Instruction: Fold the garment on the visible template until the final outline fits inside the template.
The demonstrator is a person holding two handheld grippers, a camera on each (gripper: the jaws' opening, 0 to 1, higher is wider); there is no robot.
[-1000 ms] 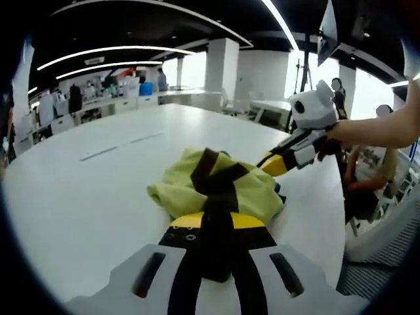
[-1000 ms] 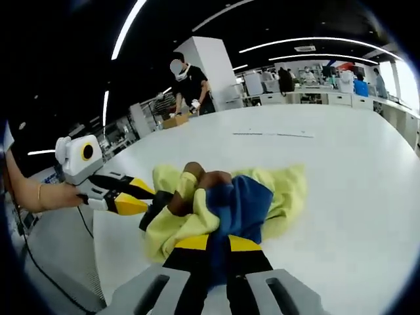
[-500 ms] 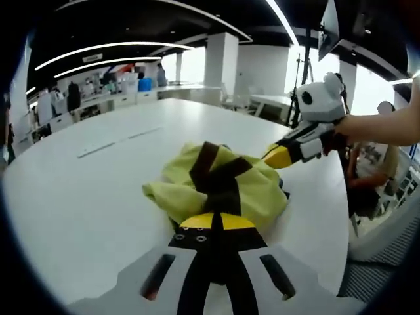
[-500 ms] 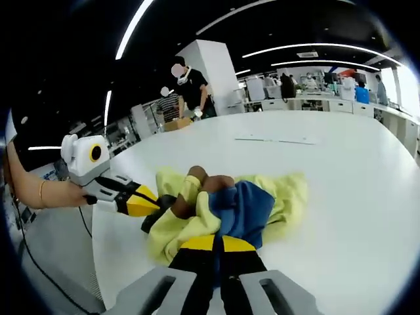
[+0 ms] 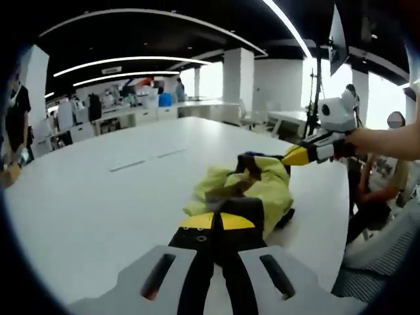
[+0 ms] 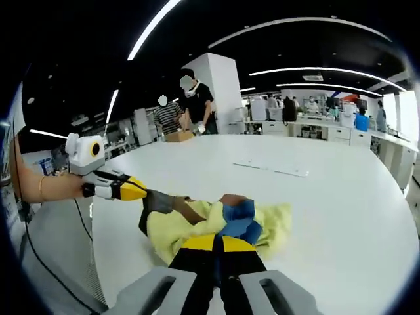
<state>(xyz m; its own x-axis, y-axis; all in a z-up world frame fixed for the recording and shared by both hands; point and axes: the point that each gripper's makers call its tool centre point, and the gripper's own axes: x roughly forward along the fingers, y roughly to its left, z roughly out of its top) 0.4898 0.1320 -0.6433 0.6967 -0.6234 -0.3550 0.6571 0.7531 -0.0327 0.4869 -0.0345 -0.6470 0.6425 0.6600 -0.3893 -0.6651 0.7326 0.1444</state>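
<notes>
both jaws closed: two grippers pinching one yellow garment (image 5: 252, 190) on table (image 5: 92, 197).

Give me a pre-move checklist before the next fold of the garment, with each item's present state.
1. Left gripper shut on the garment: ok, dark cloth sits between its closed jaws.
2. Right gripper shut on the garment: ok, blue cloth is pinched at its tips.
3. Garment spread flat for folding: not ok, it is bunched in a heap between the two grippers.
4. Garment on the white table: ok, most of it rests on the top, near the edge.
5. Template outline under the garment: cannot tell, no outline is visible around the cloth.
</notes>
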